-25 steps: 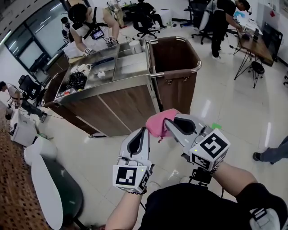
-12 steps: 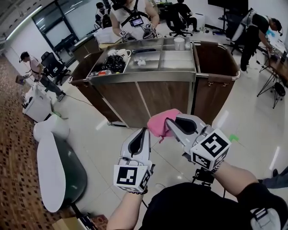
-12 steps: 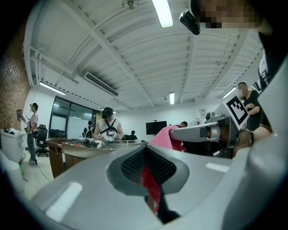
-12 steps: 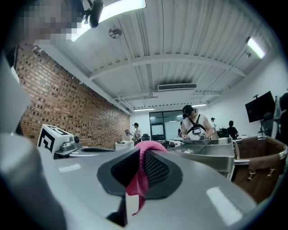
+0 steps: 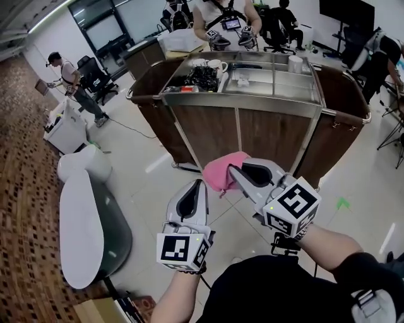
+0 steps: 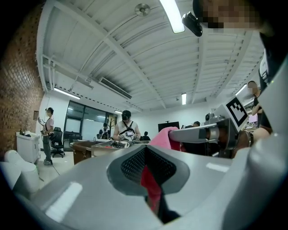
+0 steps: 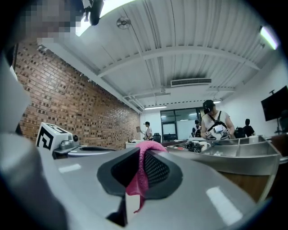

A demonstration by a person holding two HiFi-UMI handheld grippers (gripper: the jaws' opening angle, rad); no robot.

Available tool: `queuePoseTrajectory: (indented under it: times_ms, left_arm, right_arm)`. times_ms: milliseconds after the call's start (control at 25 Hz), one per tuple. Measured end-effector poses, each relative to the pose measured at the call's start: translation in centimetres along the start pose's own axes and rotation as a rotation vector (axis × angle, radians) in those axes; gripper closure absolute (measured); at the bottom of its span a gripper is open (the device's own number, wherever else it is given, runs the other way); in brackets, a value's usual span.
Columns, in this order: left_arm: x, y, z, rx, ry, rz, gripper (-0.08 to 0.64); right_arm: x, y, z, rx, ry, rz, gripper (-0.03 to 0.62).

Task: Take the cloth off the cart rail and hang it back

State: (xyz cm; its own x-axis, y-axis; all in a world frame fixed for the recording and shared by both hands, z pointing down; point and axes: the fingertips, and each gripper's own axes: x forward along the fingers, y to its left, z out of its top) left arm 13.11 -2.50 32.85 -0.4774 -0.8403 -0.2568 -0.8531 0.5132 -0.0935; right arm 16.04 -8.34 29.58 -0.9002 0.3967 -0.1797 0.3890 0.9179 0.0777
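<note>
The pink cloth point(image 5: 221, 169) hangs bunched in the air in front of me, off the cart point(image 5: 265, 135). My right gripper point(image 5: 232, 170) is shut on it; in the right gripper view the cloth point(image 7: 143, 155) spills out over the closed jaws. My left gripper point(image 5: 201, 183) stands just left of it, jaws together, and in the left gripper view a red strip of the cloth point(image 6: 150, 188) sits pinched in their seam. The cart's steel top rail point(image 5: 243, 101) runs across a little way beyond both grippers.
Brown bags hang at both ends of the cart point(image 5: 148, 104). A person point(image 5: 224, 16) works at its far side, where cups and tools lie on the trays. A white oval seat point(image 5: 79, 233) and a white box point(image 5: 66, 129) stand on the left. More people are about.
The view has swung round so that the cart now faces me square on, in the middle of the picture. Both grippers keep the same pose with the cloth.
</note>
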Motion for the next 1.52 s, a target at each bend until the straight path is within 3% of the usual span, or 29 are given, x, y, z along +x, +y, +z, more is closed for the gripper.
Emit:
queuePoseTrajectory:
  times_ms: [520,840,1520]
  left_arm:
    - [-3.3,11.3,-2.5,0.016,0.003,0.14,0.557]
    - [-2.2,18.4,-4.1,0.025,0.006,0.204,0.557]
    - [5.0,35.3,-6.7,0.033,0.027,0.275,0.557]
  right_arm:
    - [11.7,3.4,-3.9,0.001,0.005,0.136,0.569]
    - [18.9,2.7,-5.9,0.003,-0.003,0.191,0.569]
    - [36.6,-3.0,-9.1,0.039,-0.005,0.253,0.569]
